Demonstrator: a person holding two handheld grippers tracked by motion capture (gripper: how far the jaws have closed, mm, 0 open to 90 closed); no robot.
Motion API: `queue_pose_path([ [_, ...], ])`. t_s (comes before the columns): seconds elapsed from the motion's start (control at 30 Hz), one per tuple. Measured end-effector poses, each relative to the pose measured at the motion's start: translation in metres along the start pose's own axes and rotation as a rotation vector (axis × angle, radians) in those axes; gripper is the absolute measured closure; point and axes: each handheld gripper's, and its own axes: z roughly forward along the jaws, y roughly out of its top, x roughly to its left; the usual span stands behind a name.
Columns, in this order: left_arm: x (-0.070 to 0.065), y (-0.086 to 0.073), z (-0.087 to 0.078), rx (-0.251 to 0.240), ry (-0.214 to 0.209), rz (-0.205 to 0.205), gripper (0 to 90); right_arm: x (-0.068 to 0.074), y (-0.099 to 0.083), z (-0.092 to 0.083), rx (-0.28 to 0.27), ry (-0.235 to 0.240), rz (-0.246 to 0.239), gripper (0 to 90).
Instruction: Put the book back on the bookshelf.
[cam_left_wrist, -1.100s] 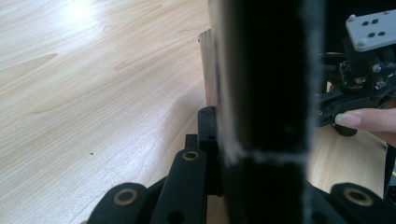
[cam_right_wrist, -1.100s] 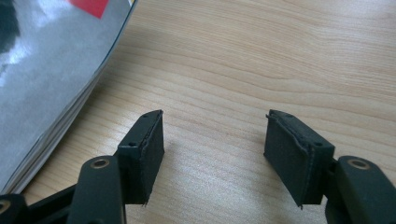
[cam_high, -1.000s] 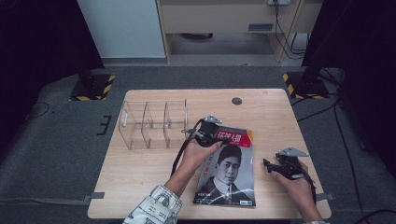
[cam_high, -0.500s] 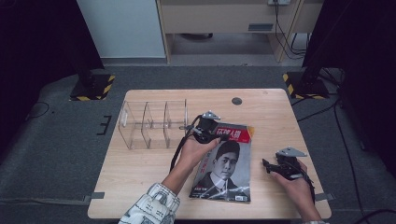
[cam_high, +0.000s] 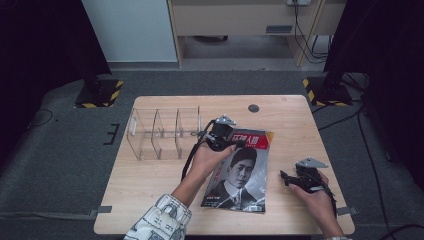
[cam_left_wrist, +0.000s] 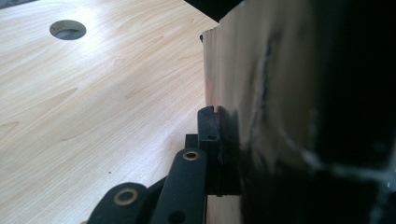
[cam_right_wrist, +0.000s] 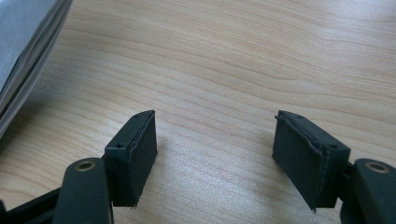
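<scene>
A magazine (cam_high: 240, 175) with a man's portrait on its cover lies on the wooden table (cam_high: 150, 180), its red top edge raised. My left gripper (cam_high: 231, 141) is shut on that top edge near its left corner. In the left gripper view the glossy cover (cam_left_wrist: 280, 93) is pinched between the jaws of the left gripper (cam_left_wrist: 219, 140). My right gripper (cam_high: 287, 177) rests low over the table right of the magazine. Its jaws have just been opening; nothing is between them. In the right gripper view the right gripper (cam_right_wrist: 215, 149) stands wide over bare wood, with the magazine's page edges (cam_right_wrist: 23, 56) at far left.
A clear acrylic organiser (cam_high: 162, 132) with several compartments stands on the table left of the left gripper. A round cable hole (cam_high: 253, 108) sits near the far edge, seen too as the hole (cam_left_wrist: 68, 29). The floor around the table is dark.
My left hand has risen a little with the magazine's top edge, and the magazine has tilted and shifted slightly. The right hand has stayed where it was.
</scene>
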Motion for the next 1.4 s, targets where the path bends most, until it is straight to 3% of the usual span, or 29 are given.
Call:
queue_pose_path([
  [1.4,-0.009,0.039,-0.06,-0.114,0.044,0.047,86.4,0.0,0.0,0.0,0.002,0.002,0.004,30.7],
])
